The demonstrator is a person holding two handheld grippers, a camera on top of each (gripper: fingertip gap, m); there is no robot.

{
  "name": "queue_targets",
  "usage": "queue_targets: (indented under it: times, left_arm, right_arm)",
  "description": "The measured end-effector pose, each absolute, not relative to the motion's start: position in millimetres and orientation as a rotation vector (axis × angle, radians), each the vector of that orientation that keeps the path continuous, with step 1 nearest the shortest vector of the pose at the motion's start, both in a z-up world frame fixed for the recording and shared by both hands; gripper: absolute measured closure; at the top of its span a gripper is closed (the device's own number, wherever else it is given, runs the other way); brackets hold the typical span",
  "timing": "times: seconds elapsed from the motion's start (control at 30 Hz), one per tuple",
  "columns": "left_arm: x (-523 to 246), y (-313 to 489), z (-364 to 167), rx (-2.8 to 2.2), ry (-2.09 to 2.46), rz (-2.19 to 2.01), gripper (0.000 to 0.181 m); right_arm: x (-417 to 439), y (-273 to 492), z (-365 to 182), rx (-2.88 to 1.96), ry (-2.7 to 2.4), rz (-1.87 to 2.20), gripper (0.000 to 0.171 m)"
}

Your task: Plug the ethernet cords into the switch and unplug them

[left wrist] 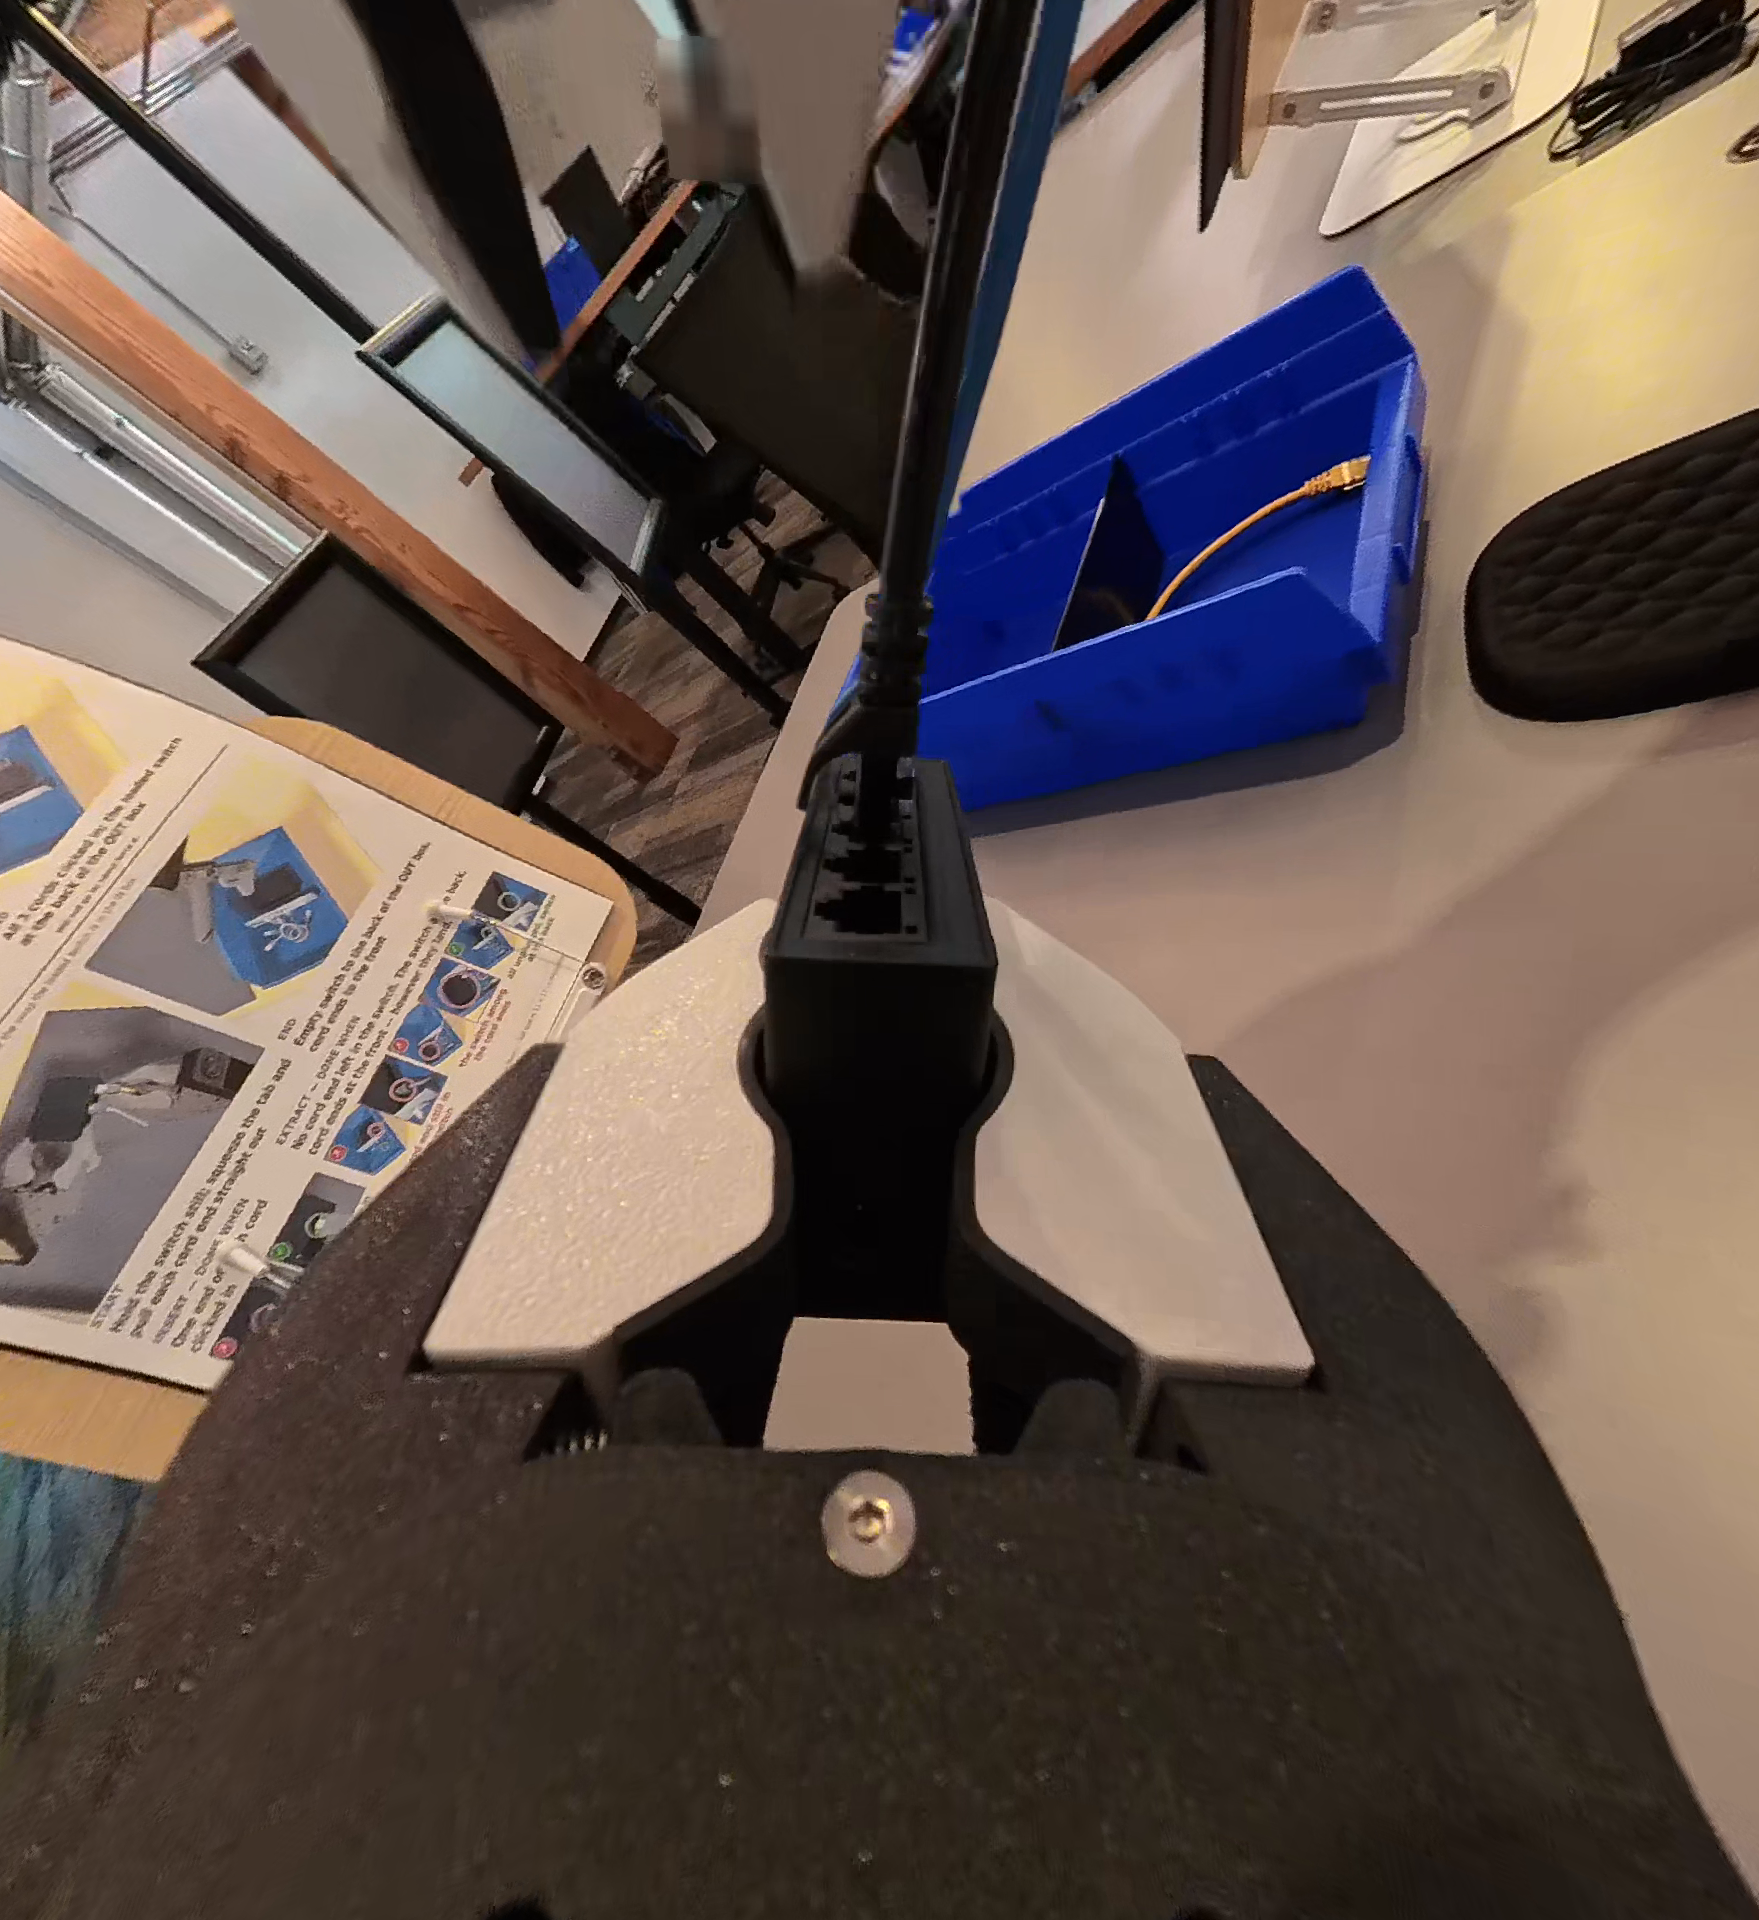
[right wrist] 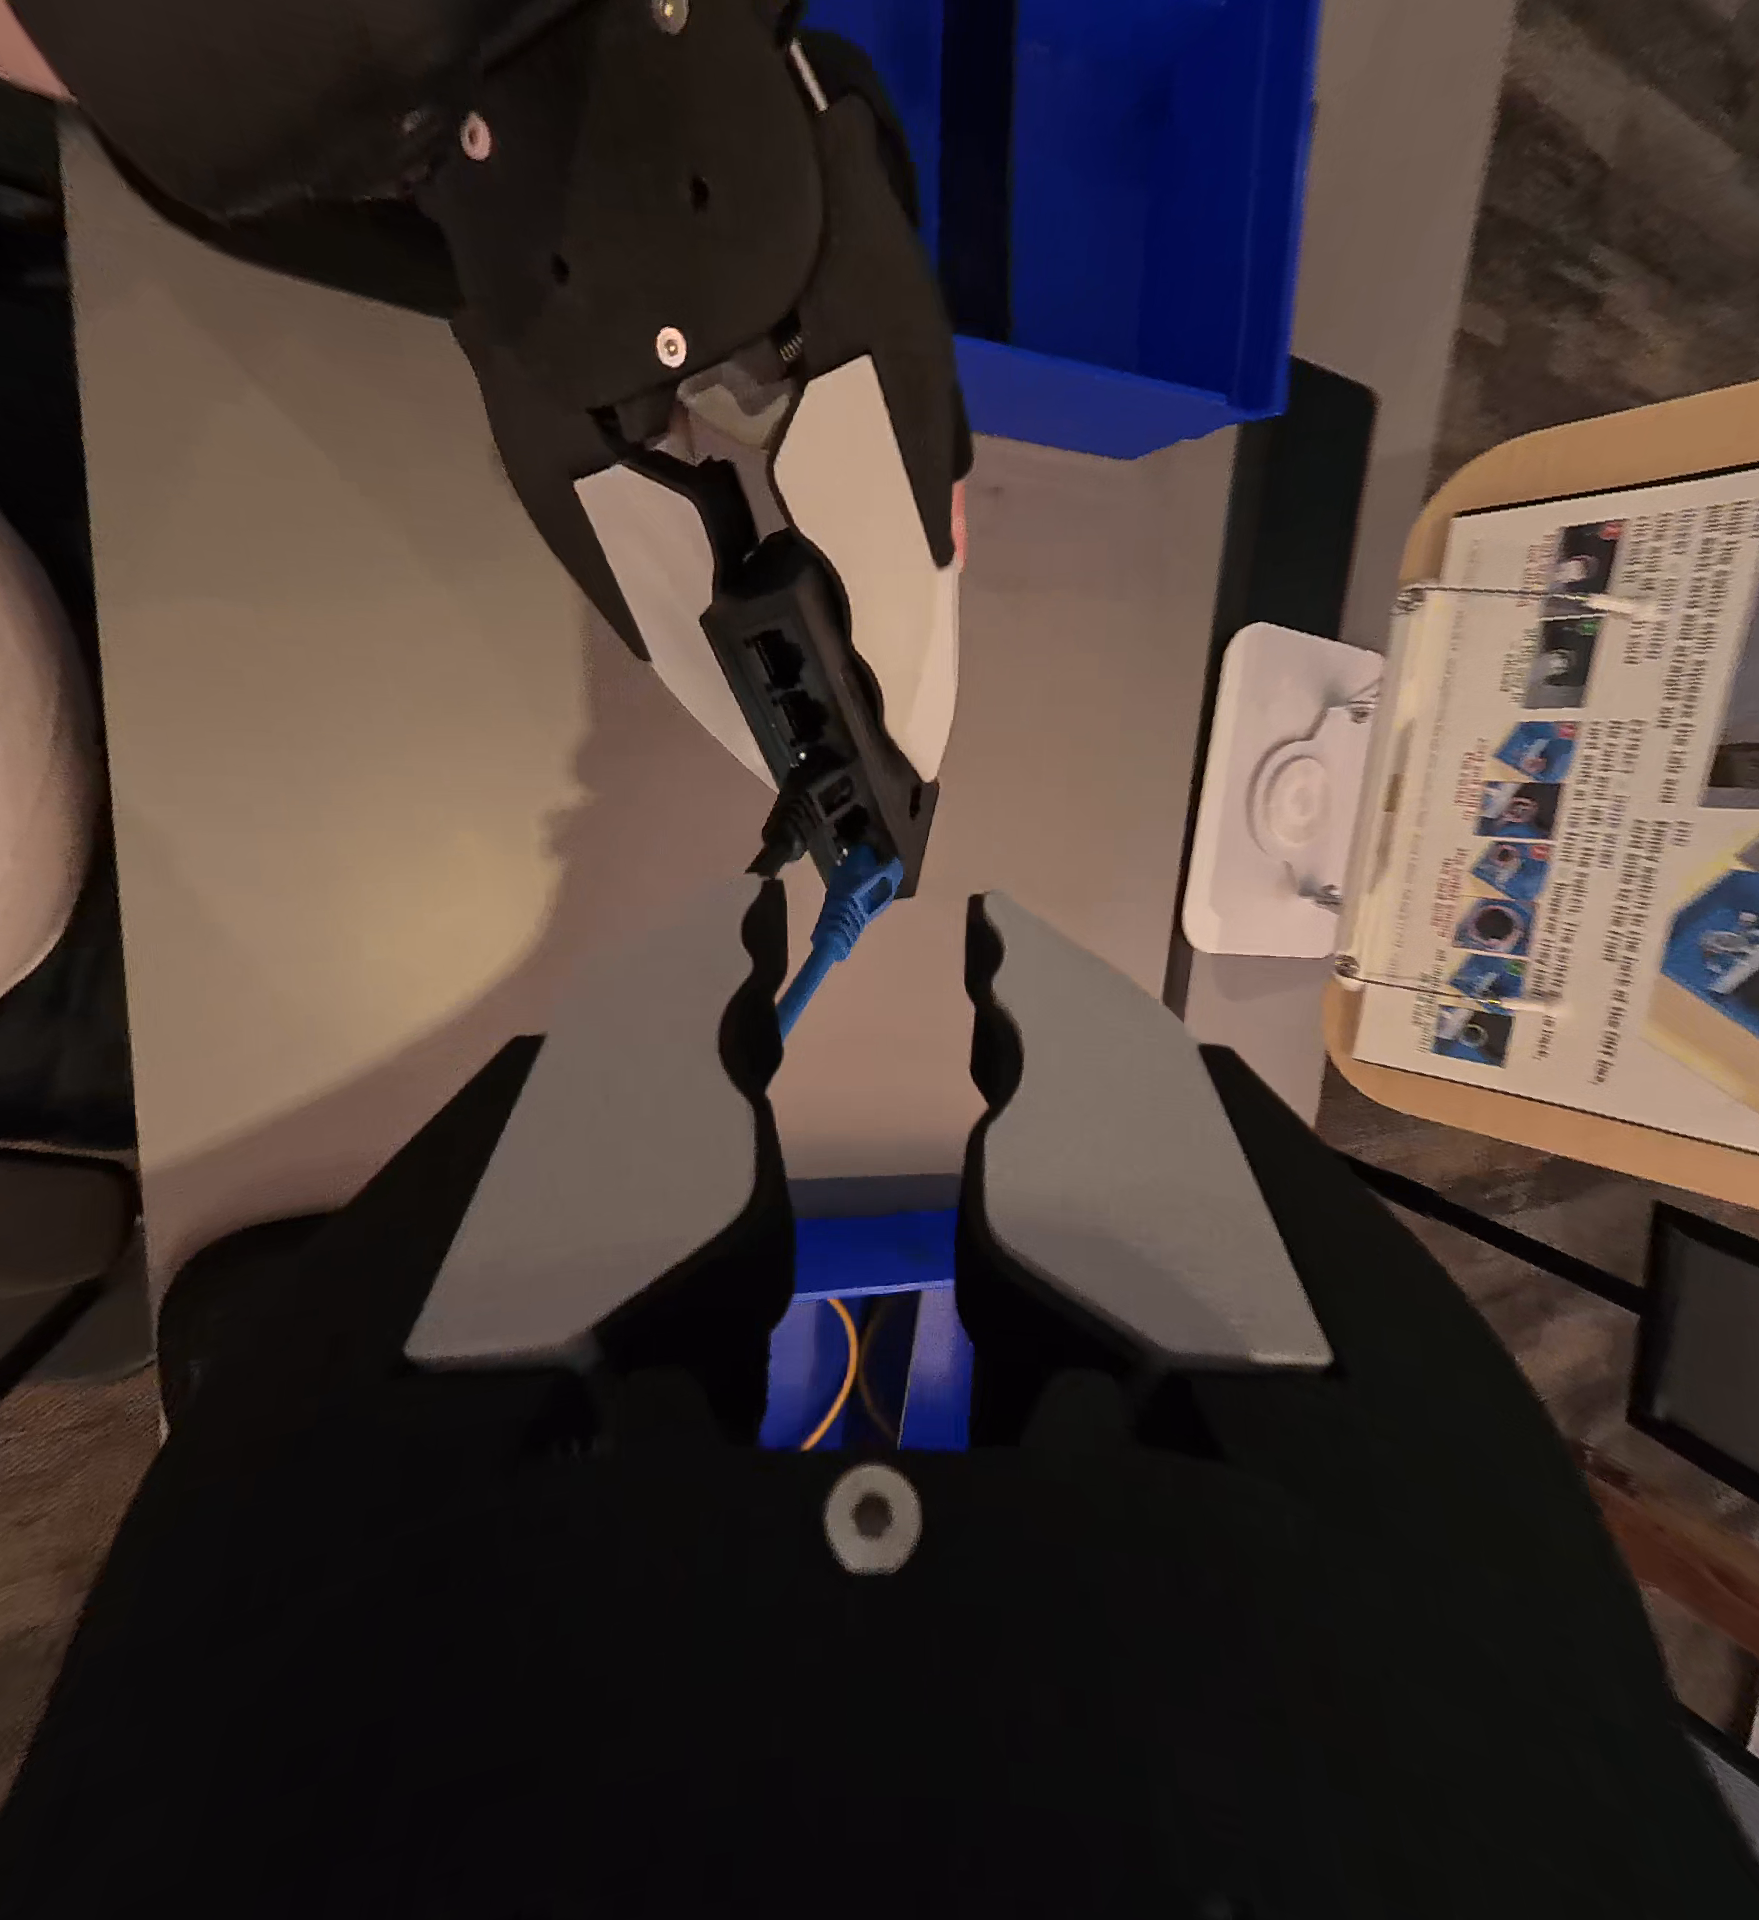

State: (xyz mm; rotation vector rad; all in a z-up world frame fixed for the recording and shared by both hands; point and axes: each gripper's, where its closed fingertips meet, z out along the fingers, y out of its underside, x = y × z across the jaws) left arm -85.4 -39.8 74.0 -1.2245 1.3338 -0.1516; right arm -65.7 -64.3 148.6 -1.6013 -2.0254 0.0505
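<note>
left gripper [left wrist: 877,997] is clamped tight on the black switch [left wrist: 880,935], holding it by 1 end w/ the port row facing out, up off the table [left wrist: 1477,1039]. same grip shows in the right wrist view: left gripper [right wrist: 813,665] w/ switch [right wrist: 818,717] sticking out past its tips.

2 cords are plugged in at the far end of the switch: a black cord [left wrist: 922,468] running straight up out of the left wrist view, its plug [right wrist: 787,826] seated next to a blue cord [right wrist: 839,925] whose plug sits in the end port. nearer ports look empty. a yellow cord [left wrist: 1239,530] lies loose in the blue bin [left wrist: 1166,665] on the table, not plugged in.

right gripper [right wrist: 875,914] is empty, jaws partway open w/ a clear gap. it hovers just short of the switch's cord end; the blue cord hangs down btwn its fingers [right wrist: 761,987] but isn't gripped.

judgement: looks like the unplug phase, or btwn inserts; can't tell which from this alone. if unplugging, next move needs the right jaws closed on the blue plug's boot close to the port, tab squeezed, then a straight pull along the port axis while the left holds the switch steady. a pull on the cord alone, or at an angle, prob jams the latch.

instruction sheet [right wrist: 1581,790] sits on a wooden board off to the side.
</note>
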Motion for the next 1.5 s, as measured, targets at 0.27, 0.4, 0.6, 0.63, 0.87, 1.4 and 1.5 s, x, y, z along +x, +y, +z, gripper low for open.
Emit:
queue_targets:
  times: [0.27, 0.4, 0.6, 0.63, 0.87, 1.4, 1.5]
  left_arm:
    - [-102, -23, 79, -1.259, 1.259, -0.135, 0.152]
    - [-105, -18, 77, -1.275, 1.246, -0.130, 0.152]
    - [-105, -18, 79, -1.268, 1.232, -0.148, 0.152]
    - [-105, -19, 80, -1.265, 1.231, -0.153, 0.152]
    - [-107, -23, 89, -1.238, 1.206, -0.183, 0.152]
    - [-95, -33, 88, -1.194, 1.224, -0.289, 0.152]
    - [-97, -35, 93, -1.171, 1.220, -0.284, 0.152]
  right_arm:
    - [-51, -83, 190, -1.386, -1.898, 0.057, 0.132]
    - [-46, -100, 204, -1.294, -1.850, 0.155, 0.128]
    - [-33, -94, 196, -1.294, -1.846, 0.108, 0.120]
    - [-32, -92, 192, -1.294, -1.857, 0.090, 0.120]
    - [-33, -85, 182, -1.284, -1.889, 0.053, 0.124]
    - [-53, -89, 172, -1.198, -2.116, 0.047, 0.133]
    - [-42, -83, 176, -1.245, -2.128, 0.037, 0.134]
